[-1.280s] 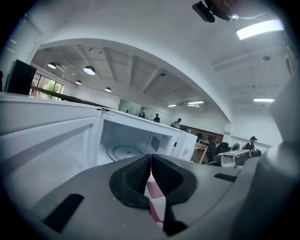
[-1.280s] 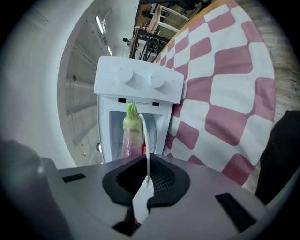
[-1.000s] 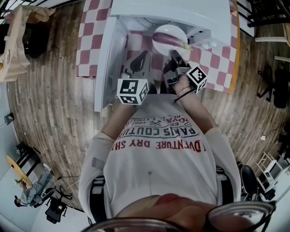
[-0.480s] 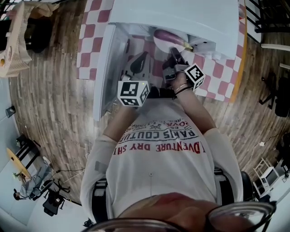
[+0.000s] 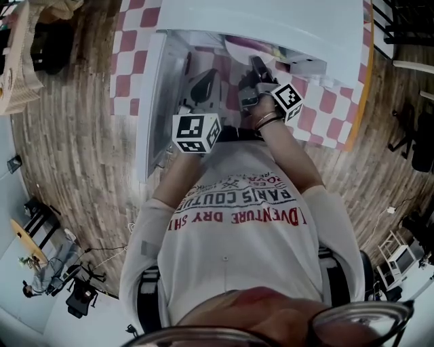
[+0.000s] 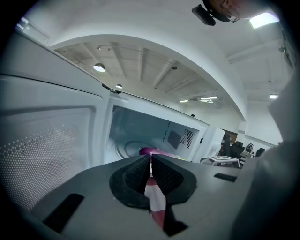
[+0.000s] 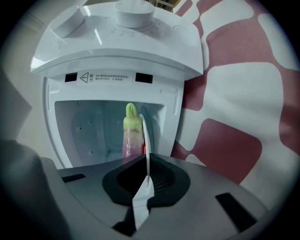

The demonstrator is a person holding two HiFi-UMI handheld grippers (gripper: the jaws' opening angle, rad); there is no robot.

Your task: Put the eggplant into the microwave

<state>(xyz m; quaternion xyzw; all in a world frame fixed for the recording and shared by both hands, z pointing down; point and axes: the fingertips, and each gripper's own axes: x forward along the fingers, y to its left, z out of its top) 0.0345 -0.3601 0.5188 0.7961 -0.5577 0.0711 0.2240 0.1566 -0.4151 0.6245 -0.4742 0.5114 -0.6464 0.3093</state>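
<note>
The purple eggplant point(image 5: 245, 45) with a green stem point(image 7: 132, 133) lies on a white plate point(image 7: 146, 140). My right gripper point(image 5: 256, 66) is shut on the plate's near rim and holds it inside the open white microwave point(image 5: 258, 20). In the head view the microwave's top hides most of the plate. My left gripper point(image 5: 203, 88) hangs in front of the opening beside the open door point(image 5: 150, 101), jaws shut with nothing between them. Its own view looks into the cavity, where the eggplant point(image 6: 152, 151) shows just past the gripper point(image 6: 151, 164).
The microwave stands on a red-and-white checkered cloth point(image 5: 319, 101) over a wooden table point(image 5: 74, 122). Its door swings out to the left, close to my left gripper. Control knobs point(image 7: 133, 16) sit on the panel beside the cavity.
Both grippers moved forward toward the microwave. The plate with the eggplant went from in front of the opening to inside the cavity, under the microwave's top.
</note>
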